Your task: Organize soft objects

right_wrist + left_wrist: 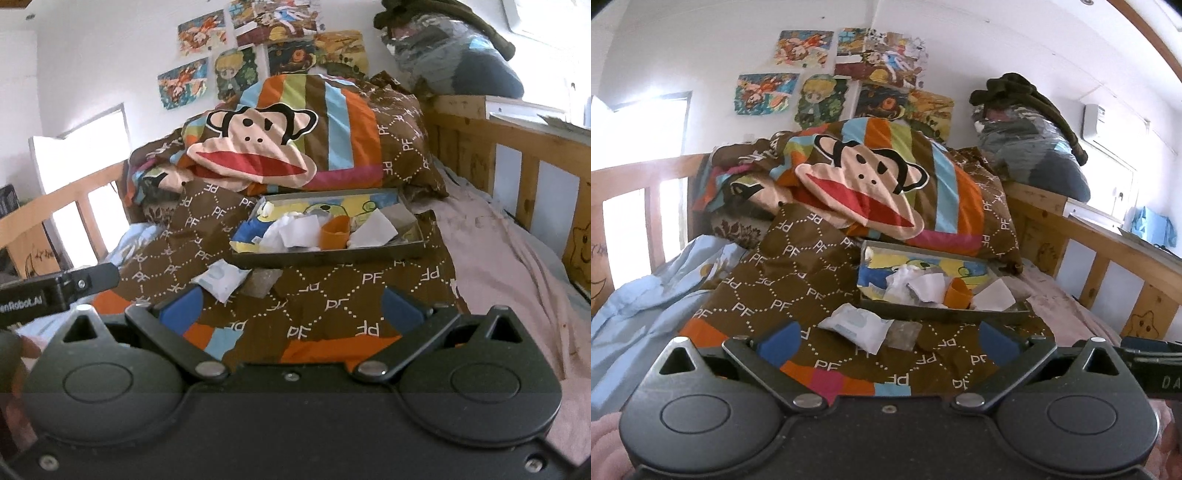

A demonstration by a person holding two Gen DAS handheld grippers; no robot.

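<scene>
- The left tongs [888,341] are standing wide apart with nothing between the blue pads [777,343], hovering over the brown quilt [798,280] on the bed.
- The right tongs [291,308] are also spread wide and gripping nothing, just beside the left pair; each pair is showing at the edge of the other's view.
- Straight ahead of the left tongs, a white soft packet [855,326] is lying on the quilt, its long axis running across the gap between the pads, tipped slightly down to the right.
- A small grey pouch [903,334] is touching the packet's right end.
- From the right tongs the same white soft packet [221,278] is sitting ahead and off to the left, so I am judging the left hand the nearer and better lined up for it.
- Further out, beyond the packet, a shallow tray [934,314] is resting on the quilt, holding crumpled paper [916,282] and an orange cup [956,293].
- Behind the tray, a striped pillow with a monkey face [864,177] is leaning on the heaped bedding.
- The quilt is carrying the letters "PF" over and over inside dotted diamonds.
- On the left tongs' body, seen from the right view, I am reading "enRobot.AI", cut off at the edge.
- On the right tongs' body, seen from the left view, only "DA" is readable.
- Cartoon posters [805,48] are hanging on the far wall; I cannot make out any writing on them.
</scene>
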